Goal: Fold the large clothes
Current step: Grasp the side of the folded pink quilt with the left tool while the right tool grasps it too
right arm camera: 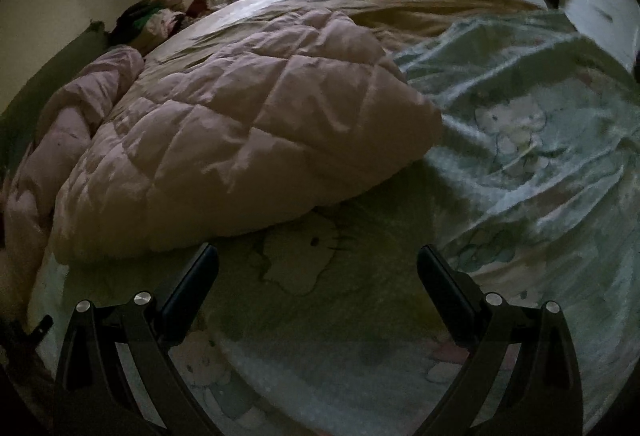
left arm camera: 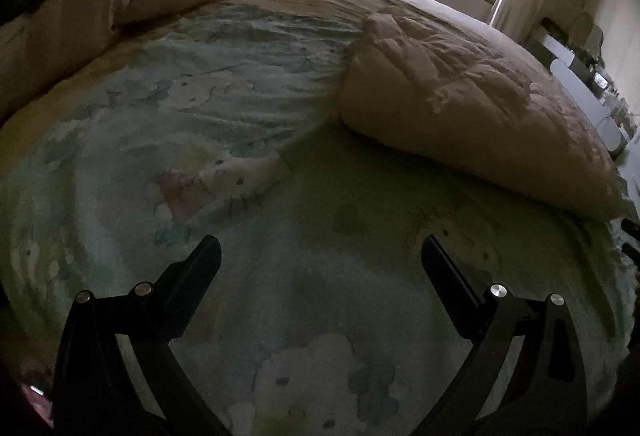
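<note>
Both my left gripper (left arm camera: pixel 320 260) and right gripper (right arm camera: pixel 318 264) gape wide, empty; folded quilt (right arm camera: pixel 240 140) at 11 o'clock of right, nearer than to left, long axis 8-to-2.

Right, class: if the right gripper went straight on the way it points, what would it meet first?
The right gripper is open over the printed sheet. Straight ahead, it would probably meet the near edge of the folded quilt first, though it may graze the sheet beforehand; depth is unclear.
</note>
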`<state>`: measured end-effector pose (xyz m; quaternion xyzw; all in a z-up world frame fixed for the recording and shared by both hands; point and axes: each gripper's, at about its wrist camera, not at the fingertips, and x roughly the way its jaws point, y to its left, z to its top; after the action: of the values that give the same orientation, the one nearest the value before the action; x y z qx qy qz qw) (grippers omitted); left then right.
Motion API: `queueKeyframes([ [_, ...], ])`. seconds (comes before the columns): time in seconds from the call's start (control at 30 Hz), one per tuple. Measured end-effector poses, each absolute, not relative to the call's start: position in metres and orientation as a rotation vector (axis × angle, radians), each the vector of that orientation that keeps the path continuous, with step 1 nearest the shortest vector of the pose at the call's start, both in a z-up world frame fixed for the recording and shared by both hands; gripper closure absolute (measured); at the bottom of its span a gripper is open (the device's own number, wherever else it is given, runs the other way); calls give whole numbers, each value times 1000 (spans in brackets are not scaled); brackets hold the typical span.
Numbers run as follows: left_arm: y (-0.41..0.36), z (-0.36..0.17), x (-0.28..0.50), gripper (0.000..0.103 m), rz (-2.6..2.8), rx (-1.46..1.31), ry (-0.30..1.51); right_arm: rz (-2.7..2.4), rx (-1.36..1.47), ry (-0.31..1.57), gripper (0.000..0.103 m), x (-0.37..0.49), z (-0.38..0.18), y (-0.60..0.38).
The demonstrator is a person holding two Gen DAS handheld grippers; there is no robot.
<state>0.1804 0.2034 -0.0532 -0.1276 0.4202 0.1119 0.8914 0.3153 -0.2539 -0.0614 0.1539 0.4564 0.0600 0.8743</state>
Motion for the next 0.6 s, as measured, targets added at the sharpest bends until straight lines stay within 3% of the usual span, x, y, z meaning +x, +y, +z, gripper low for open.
queueKeyframes([
  [0.6,200,-49,292,9,73,-533,881,140,588,1033,4,368,-71,-270],
])
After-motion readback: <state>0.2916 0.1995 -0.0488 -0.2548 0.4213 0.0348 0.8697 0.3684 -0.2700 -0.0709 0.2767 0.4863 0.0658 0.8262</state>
